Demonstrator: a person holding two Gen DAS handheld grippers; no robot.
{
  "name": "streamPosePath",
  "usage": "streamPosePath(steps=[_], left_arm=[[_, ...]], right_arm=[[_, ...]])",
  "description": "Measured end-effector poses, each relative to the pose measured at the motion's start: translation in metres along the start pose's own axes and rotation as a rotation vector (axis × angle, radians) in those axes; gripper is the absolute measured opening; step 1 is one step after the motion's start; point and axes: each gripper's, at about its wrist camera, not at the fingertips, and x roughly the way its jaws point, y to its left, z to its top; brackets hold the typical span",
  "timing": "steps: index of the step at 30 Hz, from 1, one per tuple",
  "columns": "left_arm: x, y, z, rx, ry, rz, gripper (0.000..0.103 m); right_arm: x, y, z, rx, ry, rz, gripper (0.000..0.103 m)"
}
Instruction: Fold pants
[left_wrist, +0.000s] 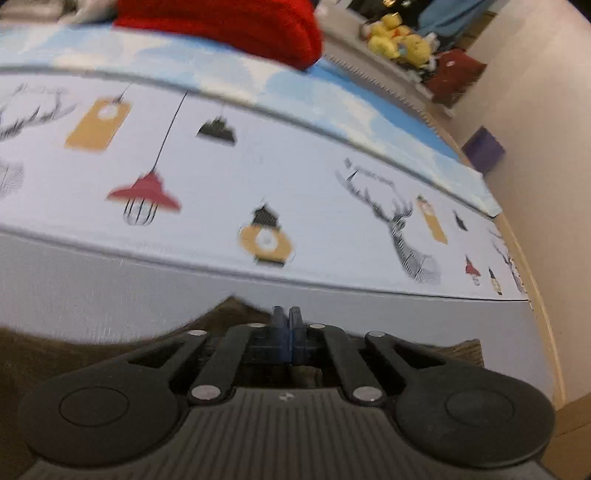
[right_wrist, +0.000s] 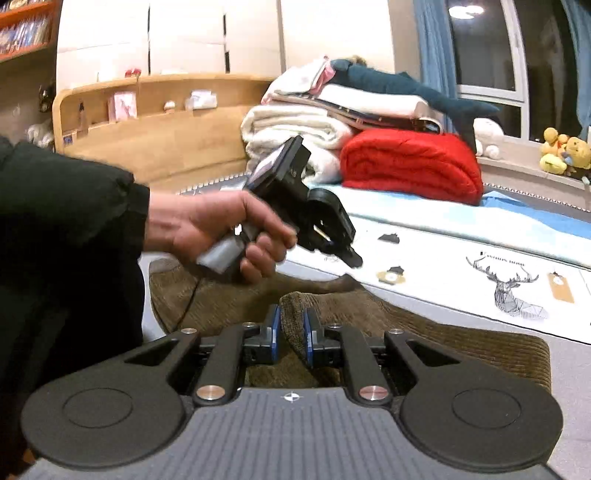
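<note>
We pinch a bunched fold of the brown corduroy pants (right_wrist: 369, 314) in our right gripper (right_wrist: 291, 328), our left gripper (left_wrist: 287, 321) closed tight on nothing, above the bed sheet (left_wrist: 295, 192).

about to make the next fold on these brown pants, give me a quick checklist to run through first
1. Right gripper has the pants: ok, a bunched fold of brown fabric sits between its pads.
2. Left gripper has fabric: not ok, its pads are shut together with nothing visible between them; in the right wrist view it is above the pants.
3. Pants lie flat: not ok, fabric is humped up at the right gripper.
4. Room on the bed sheet ahead: ok, the patterned area beyond the pants is bare.
5. Red blanket out of the way: ok, it is far back.
6. Whole pants outline visible: cannot tell, the grippers hide the near part.
</note>
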Motion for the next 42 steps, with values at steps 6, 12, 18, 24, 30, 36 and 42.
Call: streamPosePath(steps=[6,12,18,24,30,36,42], left_arm=[[0.005,0.0,-0.015,0.017,0.21,-0.146,0.046],[0.03,-0.014,-0.032,0.118,0.299,-0.101,0.046],[0.009,-0.016,-0.022,0.17,0.163,-0.073,0.002],[-0.014,-0.008,-0.021,0.126,0.126,-0.085,0.003],[0.002,0.0,-0.031,0.03,0.316,-0.171,0.032],[-0.002,-0.015,-0.03,0.092,0.216,-0.195,0.008],[-0.013,-0.024,-0.035,0.224,0.18,-0.098,0.008]], right_arm=[[0.021,0.015,-0.011,-0.089,0.104,0.01,0.014],[0.009,-0.002,0.0,-0.001,0.027,-0.005,0.014],[0.001,-0.004,0.003,0.001,-0.007,-0.013,0.014],[0.01,0.002,0.003,-0.035,0.001,-0.005,0.014],[0.012,-0.005,0.006,-0.024,-0.009,-0.003,0.013],[0.012,0.0,0.005,-0.035,0.013,0.018,0.014],[0.024,-0.004,-0.006,0.016,0.155,0.059,0.018]])
